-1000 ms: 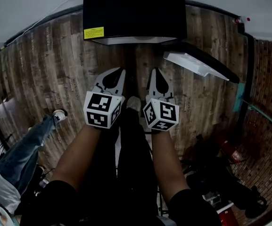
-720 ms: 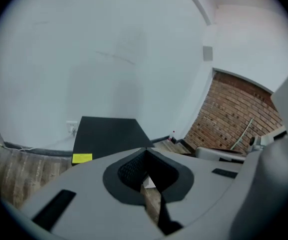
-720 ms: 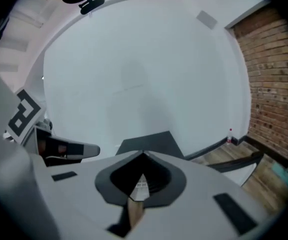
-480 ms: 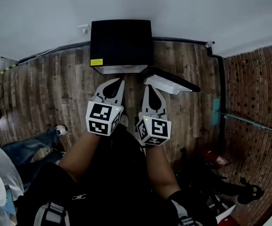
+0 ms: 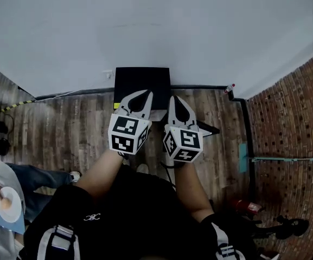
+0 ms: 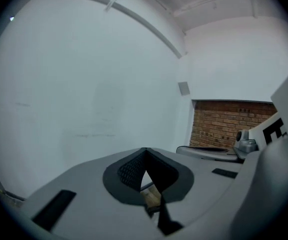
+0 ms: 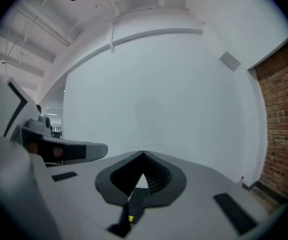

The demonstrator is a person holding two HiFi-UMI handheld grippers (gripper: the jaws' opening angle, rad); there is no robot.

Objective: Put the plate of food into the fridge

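Holds left gripper (image 5: 144,96) and right gripper (image 5: 175,101) side by side, jaws of each pressed together on nothing: likely idle carry. Small black box fridge (image 5: 142,80) at 12 o'clock. White round plate (image 5: 7,207) at 8 o'clock, held by bystander (image 5: 37,179), not yet fetched.

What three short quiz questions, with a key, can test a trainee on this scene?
1. True or false: the left gripper and the right gripper are both shut and hold nothing.
2. The black mini fridge stands against: A) the brick wall; B) the white wall; C) a table.
3. In which corner of the head view does the white plate show?

Key: 1 true; 2 B; 3 the lower left corner, beside another person.
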